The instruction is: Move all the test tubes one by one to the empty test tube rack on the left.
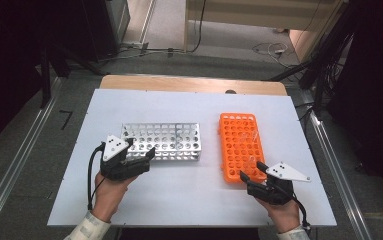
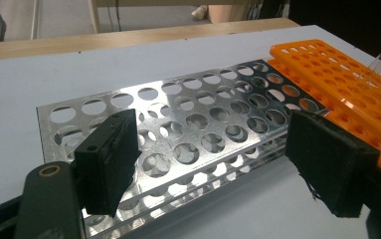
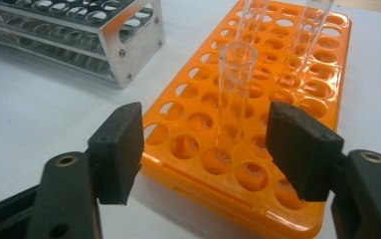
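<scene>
A silver metal tube rack (image 1: 161,141) lies left of centre on the white table, with an orange plastic rack (image 1: 240,145) to its right. My left gripper (image 1: 141,147) sits at the metal rack's near left corner. Its jaws are open over the rack's holes (image 2: 198,144), with nothing between them (image 2: 218,159). My right gripper (image 1: 251,171) is at the orange rack's near end, open. A clear glass tube (image 3: 235,94) stands upright in the orange rack (image 3: 277,99), just beyond the gap between the right gripper's pads (image 3: 205,149), untouched. Two more clear tubes (image 3: 315,25) stand farther back.
The white board (image 1: 189,195) rests on a wooden table whose far edge (image 1: 194,82) shows behind it. Bare board lies between the two racks and along the near edge. Cables and dark equipment lie on the floor beyond the table.
</scene>
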`<action>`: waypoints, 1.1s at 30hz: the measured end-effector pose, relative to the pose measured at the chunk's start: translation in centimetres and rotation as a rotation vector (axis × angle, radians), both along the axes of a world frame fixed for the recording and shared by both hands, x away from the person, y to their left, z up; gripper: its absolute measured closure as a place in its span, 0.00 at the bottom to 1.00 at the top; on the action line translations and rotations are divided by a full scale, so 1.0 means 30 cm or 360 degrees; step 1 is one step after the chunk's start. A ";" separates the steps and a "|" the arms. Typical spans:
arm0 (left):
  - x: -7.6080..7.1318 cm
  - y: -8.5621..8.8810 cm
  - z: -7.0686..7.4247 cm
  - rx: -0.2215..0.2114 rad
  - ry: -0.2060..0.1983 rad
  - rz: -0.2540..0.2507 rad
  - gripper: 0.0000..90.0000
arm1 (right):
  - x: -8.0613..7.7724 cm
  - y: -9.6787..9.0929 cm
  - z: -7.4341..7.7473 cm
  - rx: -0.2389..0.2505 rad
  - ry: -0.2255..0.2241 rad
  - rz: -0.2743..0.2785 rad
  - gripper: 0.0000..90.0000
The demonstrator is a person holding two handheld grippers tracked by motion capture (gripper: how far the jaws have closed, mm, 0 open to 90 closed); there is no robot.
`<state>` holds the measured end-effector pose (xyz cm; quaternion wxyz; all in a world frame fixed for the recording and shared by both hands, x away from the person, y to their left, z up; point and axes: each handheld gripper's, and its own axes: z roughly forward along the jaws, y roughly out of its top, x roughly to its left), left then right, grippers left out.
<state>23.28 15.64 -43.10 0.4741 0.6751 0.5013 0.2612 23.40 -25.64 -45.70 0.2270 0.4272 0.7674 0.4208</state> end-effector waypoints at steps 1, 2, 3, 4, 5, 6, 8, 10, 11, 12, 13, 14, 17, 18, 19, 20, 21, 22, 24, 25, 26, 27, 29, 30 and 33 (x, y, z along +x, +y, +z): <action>0.000 0.000 0.000 0.0001 0.0002 -0.0001 0.24 | 0.004 0.000 -0.003 -0.0007 -0.0003 0.0000 0.36; 0.000 0.000 -0.001 0.0002 0.0004 -0.0001 0.24 | 0.007 0.001 -0.006 -0.0004 -0.0006 -0.0004 0.37; 0.000 0.000 -0.001 0.0003 0.0005 -0.0002 0.24 | 0.011 0.002 -0.008 -0.0007 -0.0008 -0.0001 0.37; 0.001 -0.001 -0.002 0.0004 0.0005 -0.0002 0.24 | 0.015 0.003 -0.011 -0.0010 -0.0007 -0.0001 0.38; 0.000 -0.002 -0.002 0.0004 0.0004 -0.0002 0.24 | 0.020 0.004 -0.014 -0.0015 -0.0003 -0.0001 0.39; 0.000 -0.002 -0.002 0.0004 0.0004 -0.0004 0.24 | 0.023 0.006 -0.016 -0.0016 0.0002 -0.0003 0.40; 0.000 -0.003 -0.003 0.0007 0.0004 -0.0003 0.24 | 0.030 0.007 -0.022 -0.0024 -0.0004 -0.0001 0.43; 0.001 -0.003 -0.003 0.0009 0.0005 -0.0004 0.24 | 0.038 0.008 -0.026 -0.0023 -0.0006 -0.0005 0.45; 0.001 -0.004 -0.004 0.0011 0.0006 -0.0005 0.24 | 0.042 0.008 -0.029 -0.0024 -0.0003 -0.0015 0.46; 0.001 -0.004 -0.004 0.0011 0.0006 -0.0007 0.24 | 0.046 0.010 -0.033 -0.0032 -0.0006 -0.0025 0.46; 0.001 -0.005 -0.004 0.0010 0.0006 -0.0008 0.24 | 0.050 0.011 -0.037 -0.0036 -0.0003 -0.0032 0.47; 0.000 -0.005 -0.004 0.0011 0.0005 -0.0008 0.24 | 0.055 0.011 -0.041 -0.0038 -0.0004 -0.0040 0.49; 0.000 -0.005 -0.004 0.0013 0.0006 -0.0009 0.24 | 0.063 0.014 -0.050 -0.0037 -0.0017 -0.0054 0.53; 0.000 -0.005 -0.004 0.0015 0.0006 -0.0009 0.24 | 0.066 0.014 -0.053 -0.0042 -0.0025 -0.0054 0.53; 0.001 -0.006 -0.005 0.0016 0.0005 -0.0009 0.24 | 0.068 0.015 -0.055 -0.0051 -0.0030 -0.0054 0.53; 0.000 -0.006 -0.005 0.0018 0.0006 -0.0009 0.24 | 0.069 0.017 -0.057 -0.0056 -0.0025 -0.0060 0.55; 0.000 -0.006 -0.006 0.0021 0.0005 -0.0010 0.24 | 0.070 0.017 -0.058 -0.0054 -0.0025 -0.0059 0.56; 0.001 -0.007 -0.006 0.0017 0.0005 -0.0009 0.24 | 0.070 0.017 -0.058 -0.0057 -0.0028 -0.0059 0.58; 0.001 -0.007 -0.006 0.0018 0.0005 -0.0009 0.24 | 0.070 0.018 -0.059 -0.0062 -0.0041 -0.0063 0.62; 0.001 -0.008 -0.006 0.0018 0.0005 -0.0010 0.24 | 0.071 0.019 -0.060 -0.0061 -0.0047 -0.0063 0.64; 0.001 -0.008 -0.006 0.0020 0.0007 -0.0012 0.24 | 0.072 0.019 -0.060 -0.0061 -0.0049 -0.0065 0.65; 0.000 -0.008 -0.006 0.0023 0.0007 -0.0012 0.24 | 0.074 0.019 -0.061 -0.0063 -0.0050 -0.0067 0.67; 0.000 -0.009 -0.006 0.0022 0.0006 -0.0013 0.24 | 0.076 0.019 -0.064 -0.0076 -0.0056 -0.0069 0.72; 0.000 -0.009 -0.006 0.0022 0.0006 -0.0013 0.24 | 0.076 0.020 -0.065 -0.0075 -0.0056 -0.0074 0.74; 0.000 -0.009 -0.006 0.0023 0.0006 -0.0012 0.24 | 0.076 0.020 -0.064 -0.0076 -0.0070 -0.0073 0.80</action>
